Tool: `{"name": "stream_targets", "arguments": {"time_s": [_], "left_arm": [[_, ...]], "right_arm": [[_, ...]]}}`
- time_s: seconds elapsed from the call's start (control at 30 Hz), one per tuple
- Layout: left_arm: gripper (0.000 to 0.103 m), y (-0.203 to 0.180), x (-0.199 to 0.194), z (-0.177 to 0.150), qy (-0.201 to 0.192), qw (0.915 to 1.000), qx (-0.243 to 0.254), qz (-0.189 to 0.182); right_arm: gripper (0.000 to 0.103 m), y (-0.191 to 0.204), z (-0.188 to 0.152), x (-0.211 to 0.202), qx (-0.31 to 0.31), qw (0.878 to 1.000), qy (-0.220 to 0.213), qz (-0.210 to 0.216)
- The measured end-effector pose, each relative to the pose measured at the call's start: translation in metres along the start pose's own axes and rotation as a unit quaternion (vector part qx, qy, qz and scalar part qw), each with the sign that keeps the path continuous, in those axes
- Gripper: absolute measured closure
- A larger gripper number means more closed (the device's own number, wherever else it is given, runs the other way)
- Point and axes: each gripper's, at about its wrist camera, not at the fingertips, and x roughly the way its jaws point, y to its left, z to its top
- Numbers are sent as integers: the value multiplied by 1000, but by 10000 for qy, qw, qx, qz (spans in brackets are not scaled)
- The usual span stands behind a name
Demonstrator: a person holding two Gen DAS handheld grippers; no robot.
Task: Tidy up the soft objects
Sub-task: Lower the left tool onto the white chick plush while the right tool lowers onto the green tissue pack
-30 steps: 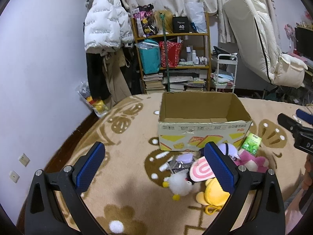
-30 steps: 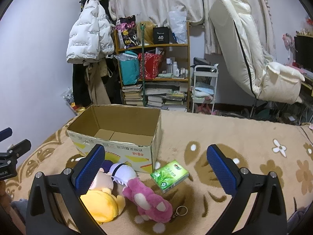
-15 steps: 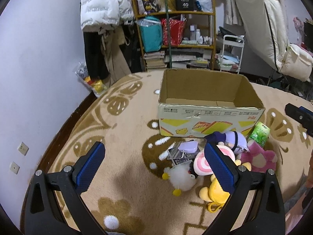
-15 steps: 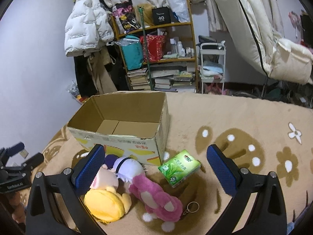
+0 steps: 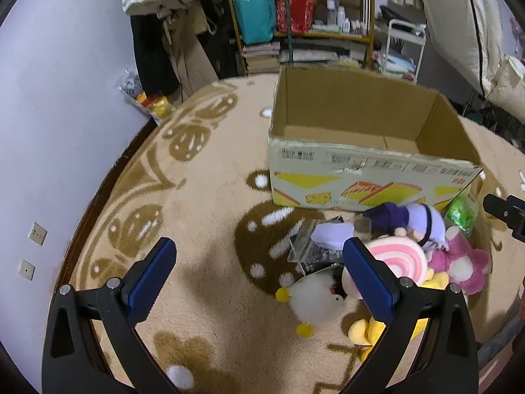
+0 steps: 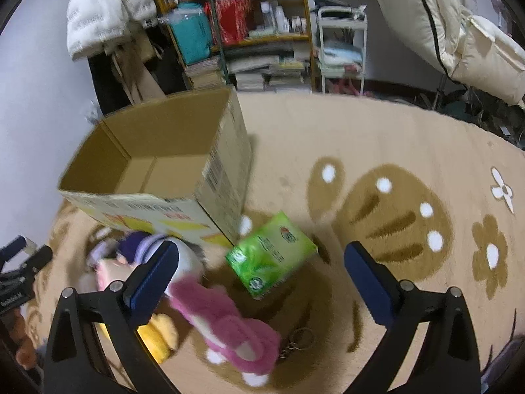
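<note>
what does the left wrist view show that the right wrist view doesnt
Only the left wrist view shows the white chick, the pink swirl plush and the clear packet on the rug.

Only the right wrist view shows the keyring by the pink plush, and the flower patterns on the rug's right side.

Both show the empty box, the purple-haired doll, the pink plush, the green pack and the yellow plush. Each gripper, left and right, is open and holds nothing.
</note>
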Motion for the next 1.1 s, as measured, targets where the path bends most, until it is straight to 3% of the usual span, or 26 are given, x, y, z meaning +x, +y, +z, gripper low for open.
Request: {"name": "stream_targets", "arguments": {"time_s": [0.63, 1.1], "left_arm": [[3, -10, 56, -24, 1299, 9913, 181, -110], [3, -13, 70, -29, 1573, 9866, 81, -427]], "right_arm": [[0, 3, 2, 54, -165, 9977, 651, -134], [0, -4, 4, 86, 139, 9944, 1042, -69]]}}
